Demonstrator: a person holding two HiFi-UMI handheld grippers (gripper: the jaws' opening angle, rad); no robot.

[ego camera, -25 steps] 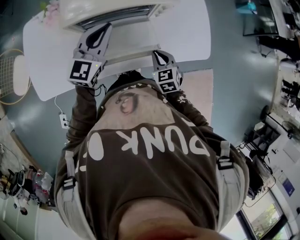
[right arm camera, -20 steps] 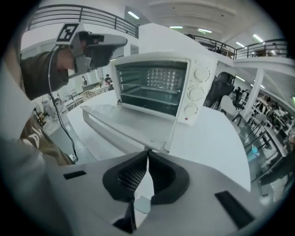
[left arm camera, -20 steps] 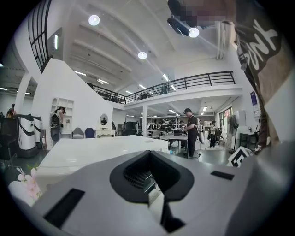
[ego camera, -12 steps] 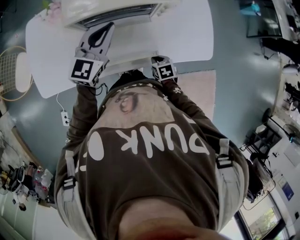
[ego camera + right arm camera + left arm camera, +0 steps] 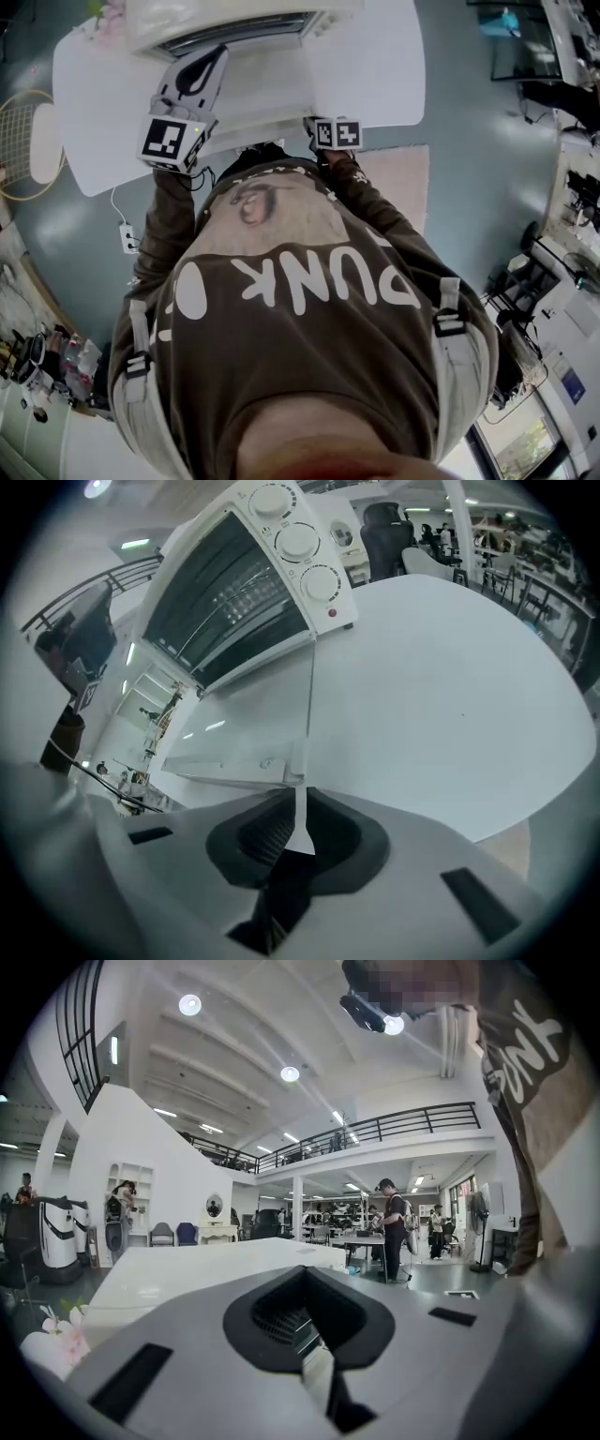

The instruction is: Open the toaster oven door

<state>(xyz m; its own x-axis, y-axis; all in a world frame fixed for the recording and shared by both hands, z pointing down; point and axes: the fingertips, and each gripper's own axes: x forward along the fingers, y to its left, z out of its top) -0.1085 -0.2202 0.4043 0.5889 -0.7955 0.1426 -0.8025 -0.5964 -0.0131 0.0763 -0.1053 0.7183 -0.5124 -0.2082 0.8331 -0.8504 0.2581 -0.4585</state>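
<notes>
The white toaster oven (image 5: 225,19) stands at the far side of the white table (image 5: 375,66). Its glass door (image 5: 253,89) lies folded down towards me. In the right gripper view the oven (image 5: 234,583) shows its open mouth, and the lowered door (image 5: 253,724) ends right at my right gripper (image 5: 300,817). Those jaws are opening, a thin slit shows between them, and they press on nothing. In the head view the right gripper (image 5: 328,127) sits at the door's near right corner. My left gripper (image 5: 211,58) hovers over the door's left side, shut and holding nothing.
Three knobs (image 5: 298,541) run down the oven's right panel. Pink flowers (image 5: 101,23) stand at the table's far left corner. A round wicker seat (image 5: 28,150) and a power strip (image 5: 125,239) are on the floor at left. A pink rug (image 5: 394,173) lies under the table's near edge.
My right gripper has drawn up to the door's front corner and turned, so its fingers now hide under the marker cube. The left gripper has barely shifted. The door stays down.
</notes>
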